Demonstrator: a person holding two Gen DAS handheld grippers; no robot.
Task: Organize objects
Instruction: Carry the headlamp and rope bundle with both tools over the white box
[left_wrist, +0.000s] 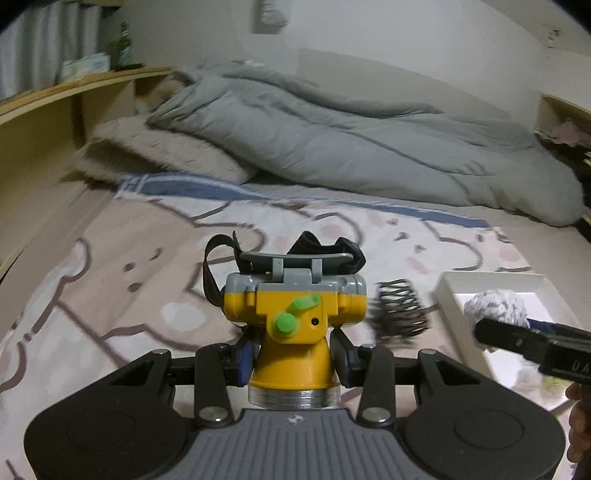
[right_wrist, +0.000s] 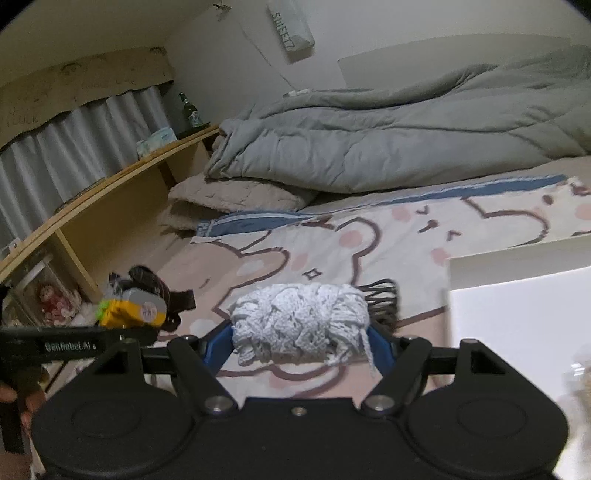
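Left gripper (left_wrist: 291, 356) is clamped narrow on a yellow-and-grey headlamp (left_wrist: 293, 314), gripped at its yellow barrel in the lower centre of the left wrist view, black strap (left_wrist: 212, 273) trailing up-left, clear of the patterned bedsheet (left_wrist: 129, 258). Right gripper (right_wrist: 300, 341) is closed wide on a white yarn ball (right_wrist: 299, 323), lower centre of the right wrist view, pads pressing both ends. A white tray (right_wrist: 517, 295) is seen at the right edge of that view, and a black wire spring (left_wrist: 399, 306) lies on the sheet just left of it. Step in hand is judged as carrying both items to the tray. To do it well, both grips should be kept firm, the yarn brought over the tray's rim before release, and the headlamp strap kept off the spring so nothing is dragged; one item is best set down at a time, since the grippers are close together. Readable writing: "GenRobot.AI" on the left gripper's body at lower left of the right wrist view; "SWEET", roughly, on a hanging bag (right_wrist: 291, 26) at the top; other labels too blurred.
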